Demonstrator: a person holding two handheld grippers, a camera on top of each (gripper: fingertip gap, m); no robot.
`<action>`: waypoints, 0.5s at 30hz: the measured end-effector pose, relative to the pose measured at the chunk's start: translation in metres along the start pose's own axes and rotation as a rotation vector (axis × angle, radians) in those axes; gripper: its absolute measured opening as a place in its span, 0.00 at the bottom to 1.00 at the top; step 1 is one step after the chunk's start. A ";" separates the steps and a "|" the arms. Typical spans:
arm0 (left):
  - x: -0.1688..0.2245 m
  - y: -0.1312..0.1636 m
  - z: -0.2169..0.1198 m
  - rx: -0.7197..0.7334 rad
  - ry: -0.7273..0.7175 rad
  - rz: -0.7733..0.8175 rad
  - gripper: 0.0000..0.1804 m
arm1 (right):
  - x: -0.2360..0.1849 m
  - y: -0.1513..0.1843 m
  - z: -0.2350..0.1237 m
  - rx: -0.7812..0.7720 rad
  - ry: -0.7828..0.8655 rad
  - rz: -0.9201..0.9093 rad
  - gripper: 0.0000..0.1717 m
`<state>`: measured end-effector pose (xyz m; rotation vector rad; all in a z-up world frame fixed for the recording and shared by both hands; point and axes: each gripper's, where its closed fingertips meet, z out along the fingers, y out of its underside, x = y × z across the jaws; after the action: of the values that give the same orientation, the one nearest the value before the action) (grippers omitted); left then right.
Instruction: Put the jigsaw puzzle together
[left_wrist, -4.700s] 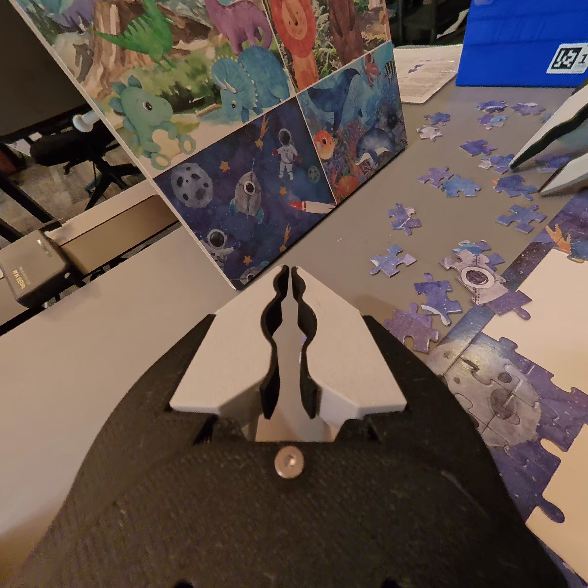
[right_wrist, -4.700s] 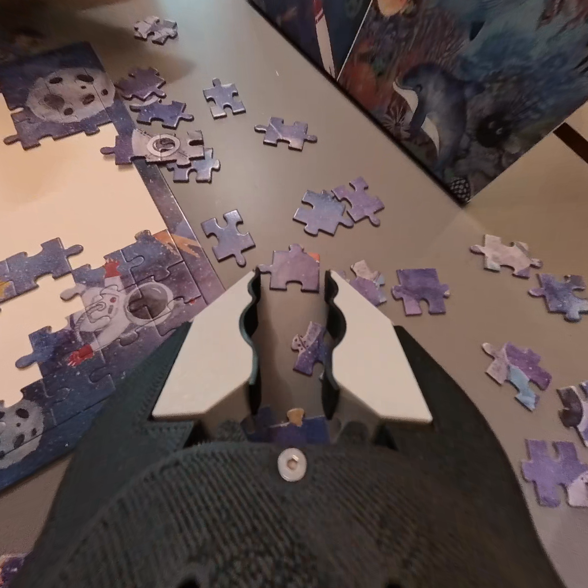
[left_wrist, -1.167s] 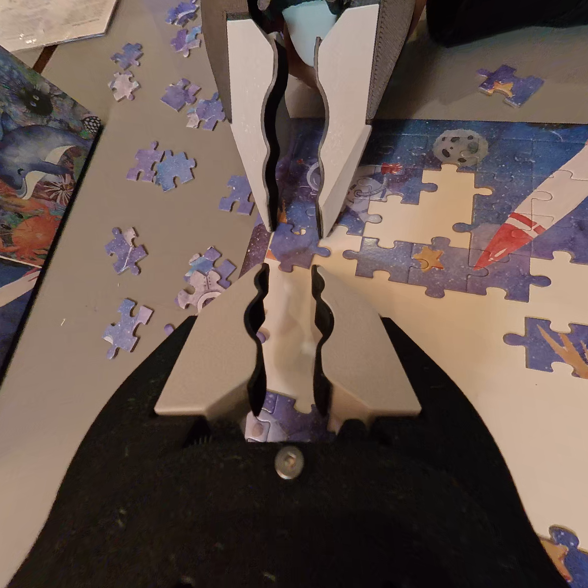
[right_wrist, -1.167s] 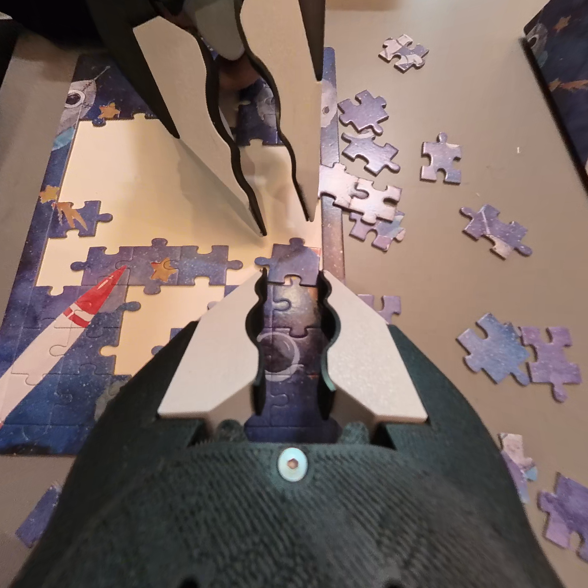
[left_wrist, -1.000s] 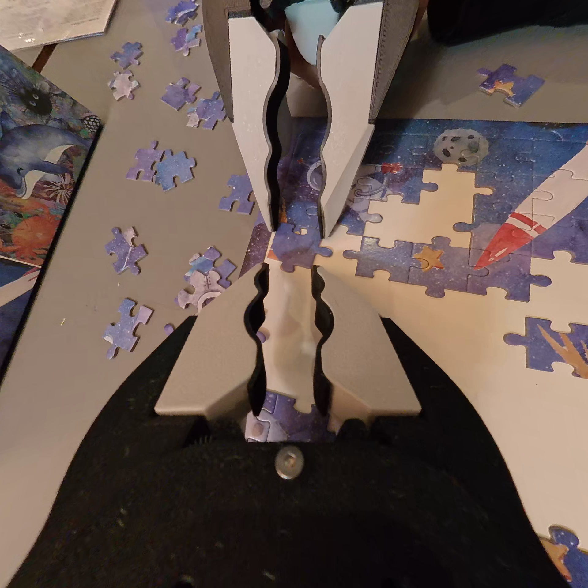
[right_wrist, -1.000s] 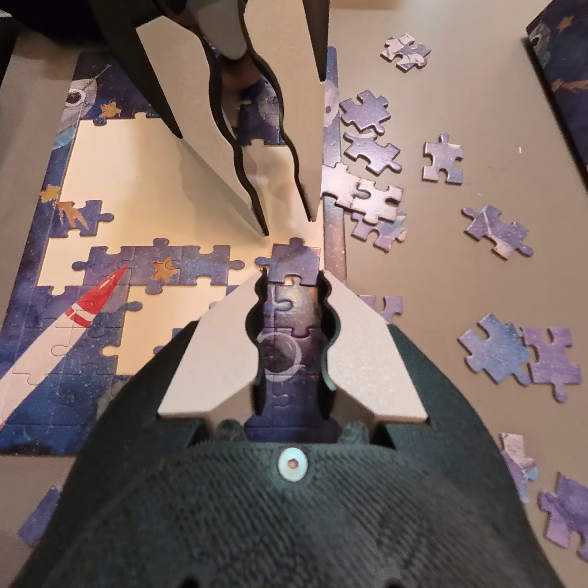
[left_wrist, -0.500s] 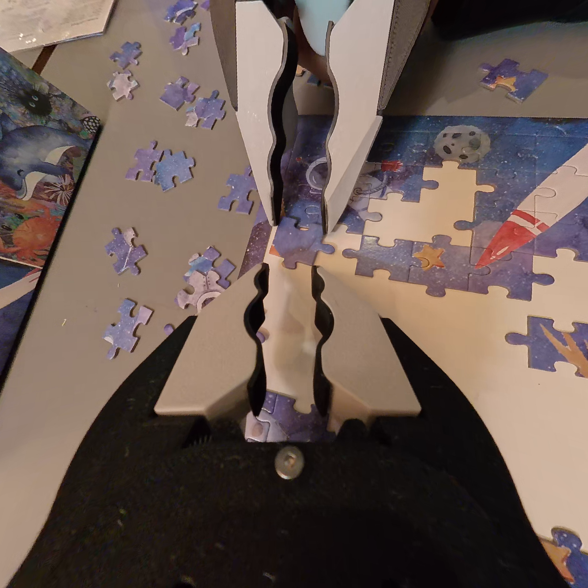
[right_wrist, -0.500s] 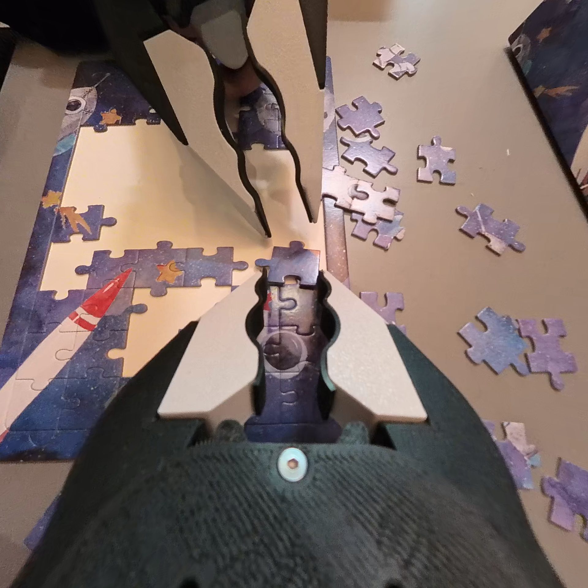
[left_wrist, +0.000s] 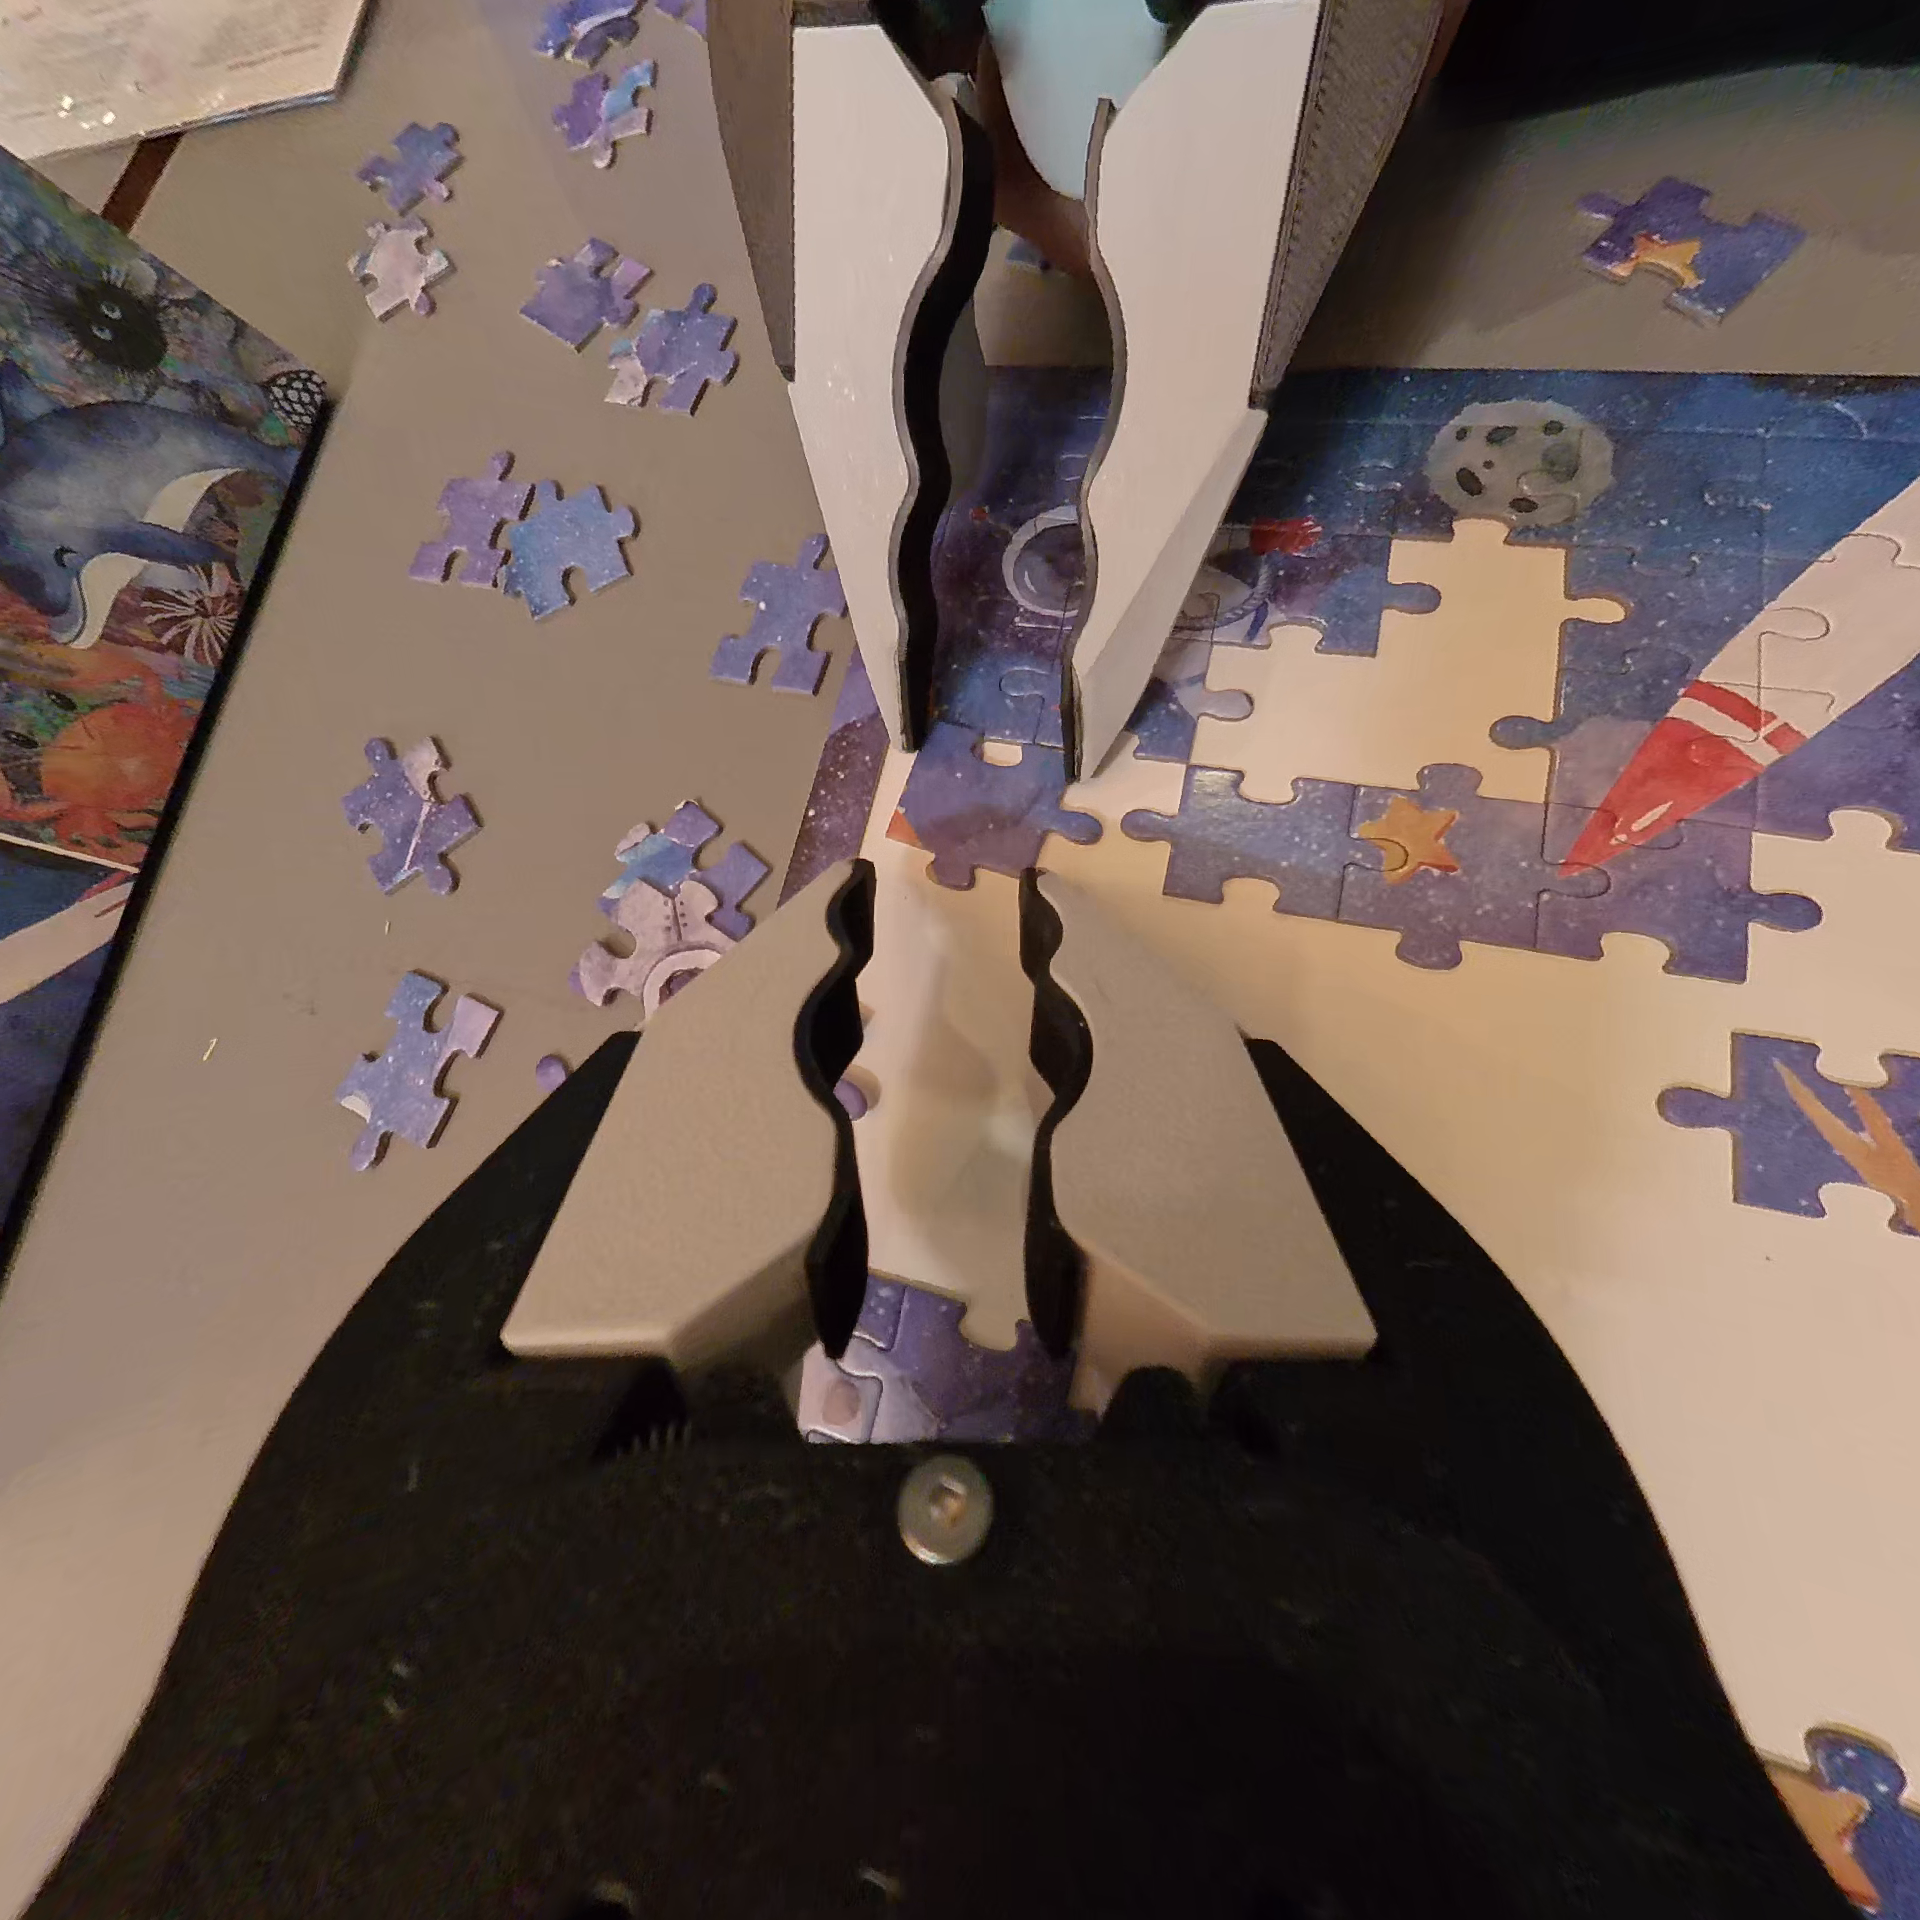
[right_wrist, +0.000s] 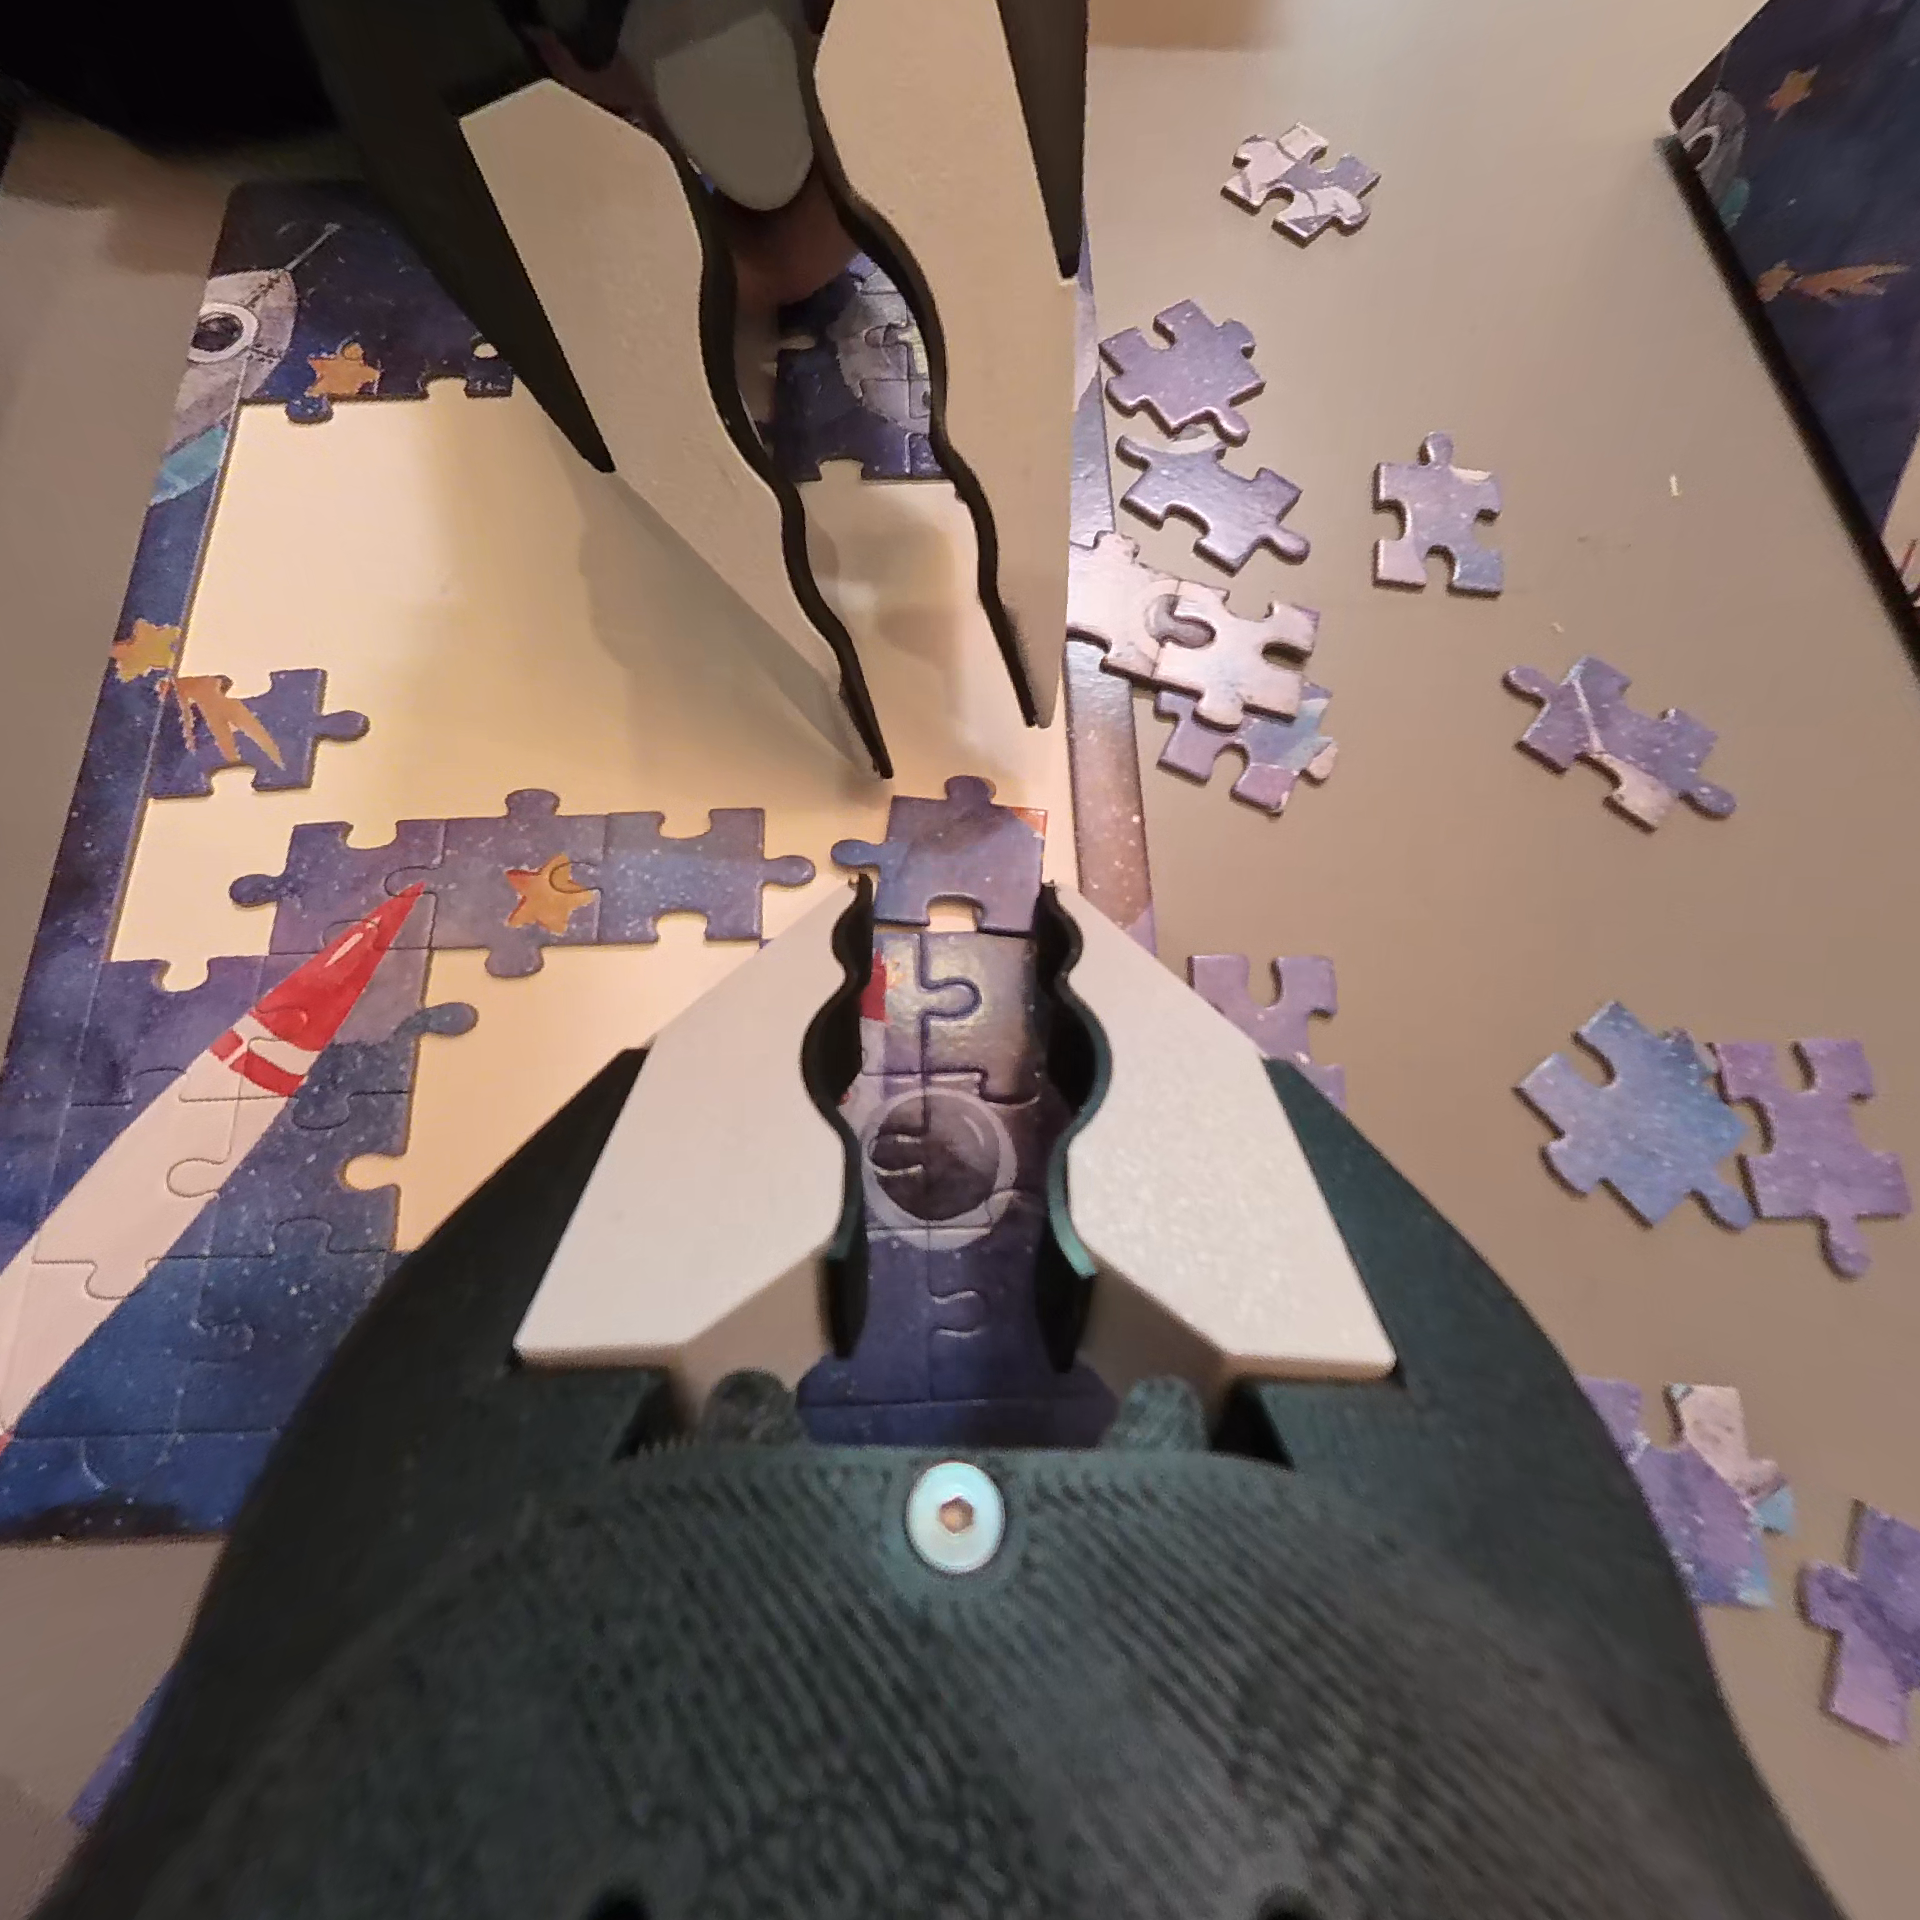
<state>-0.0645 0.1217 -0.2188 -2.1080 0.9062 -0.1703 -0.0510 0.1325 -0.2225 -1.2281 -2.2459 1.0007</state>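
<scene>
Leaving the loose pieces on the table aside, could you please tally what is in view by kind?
Grippers: 2, left gripper and right gripper
Puzzle board: 1
Piece at the right gripper's fingertips: 1
Picture box: 1
Paper sheet: 1
Total: 6

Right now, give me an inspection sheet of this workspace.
Surface: grey table, with a cream puzzle tray lying flat on it.
Puzzle things: the space puzzle in the tray is partly assembled, with large gaps.
Clutter: loose pieces are scattered on the table beside the tray. A starred piece lies apart. A picture board and a paper sheet lie at the edge.
Grippers: right gripper has its fingertips closed on the sides of a purple piece, low over the tray. Left gripper is open and holds nothing; its tips face that piece's tab.
Cables: nothing seen.
Surroundings: nothing seen beyond the table.
</scene>
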 end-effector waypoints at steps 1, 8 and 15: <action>0.000 0.000 0.000 -0.001 0.000 0.000 0.15 | 0.000 0.000 0.000 -0.001 0.003 -0.001 0.17; -0.001 0.000 0.000 -0.002 -0.010 0.003 0.15 | 0.004 -0.002 -0.004 0.014 0.043 -0.005 0.17; -0.003 -0.001 -0.001 0.010 -0.014 -0.008 0.15 | 0.005 -0.005 -0.010 0.037 0.066 -0.004 0.17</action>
<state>-0.0665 0.1233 -0.2169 -2.1013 0.8875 -0.1633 -0.0504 0.1386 -0.2123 -1.2227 -2.1689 0.9819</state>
